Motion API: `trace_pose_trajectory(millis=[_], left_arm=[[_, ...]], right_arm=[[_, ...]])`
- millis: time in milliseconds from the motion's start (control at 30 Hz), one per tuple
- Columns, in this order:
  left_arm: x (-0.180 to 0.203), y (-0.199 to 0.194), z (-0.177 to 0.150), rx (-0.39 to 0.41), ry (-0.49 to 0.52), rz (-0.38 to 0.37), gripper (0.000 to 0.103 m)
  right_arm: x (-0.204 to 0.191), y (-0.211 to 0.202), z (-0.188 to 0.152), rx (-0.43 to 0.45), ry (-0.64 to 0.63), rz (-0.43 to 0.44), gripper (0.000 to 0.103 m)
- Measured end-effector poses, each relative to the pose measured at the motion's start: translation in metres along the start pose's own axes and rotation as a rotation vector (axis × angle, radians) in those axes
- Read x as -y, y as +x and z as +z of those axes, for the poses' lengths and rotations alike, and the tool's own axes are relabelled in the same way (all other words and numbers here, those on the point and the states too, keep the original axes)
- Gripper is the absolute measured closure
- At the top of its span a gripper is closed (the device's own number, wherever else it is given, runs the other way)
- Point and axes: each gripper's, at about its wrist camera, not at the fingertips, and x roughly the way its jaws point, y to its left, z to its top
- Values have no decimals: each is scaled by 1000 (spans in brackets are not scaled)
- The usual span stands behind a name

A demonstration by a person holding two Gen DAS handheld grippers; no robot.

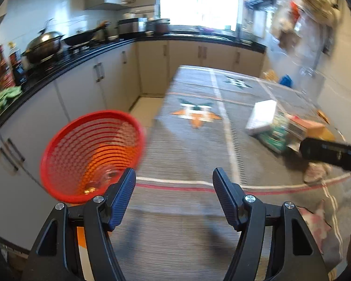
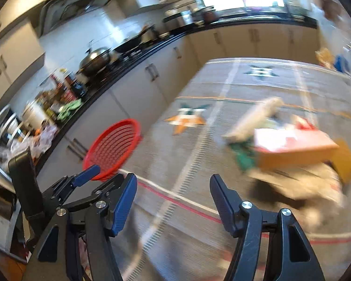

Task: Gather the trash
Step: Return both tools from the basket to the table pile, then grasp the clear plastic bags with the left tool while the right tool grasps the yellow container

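Left hand-held gripper [image 1: 174, 175] spread wide, nothing between its blue pads, hovering over the grey patterned cloth of the bench [image 1: 191, 213]. Right hand-held gripper [image 2: 173, 181] likewise agape and empty. Red mesh basket [image 1: 92, 154] at the bench's left edge, just beside the left gripper's left finger, some small bits lying in its bottom. Trash pile [image 1: 276, 126] of cartons and wrappers farther right on the bench, well apart from the basket: white box, green packet, red-and-orange box [image 2: 292, 145], all blurred. Black kitchen counter [image 1: 58, 70] with pans behind
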Motion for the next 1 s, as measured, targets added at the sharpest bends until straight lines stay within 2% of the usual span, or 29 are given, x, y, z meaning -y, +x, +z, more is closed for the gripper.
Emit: trace_pose_trajectory(millis=[233, 367, 467, 733, 933, 1000], left_arm=[[84, 1, 0, -22, 157, -140, 35], [132, 4, -2, -38, 248, -235, 35], [164, 7, -4, -44, 322, -276, 34], [223, 28, -4, -66, 469, -307, 34], [249, 45, -4, -79, 537, -283, 34], [255, 49, -4, -72, 541, -271, 40]], right_arm=[[86, -64, -14, 96, 161, -78, 33], [127, -91, -22, 142, 243, -118, 31], [150, -103, -26, 157, 286, -130, 31], [181, -120, -35, 179, 327, -133, 30], [198, -122, -33, 180, 358, -152, 29], [199, -121, -31, 175, 359, -159, 29]])
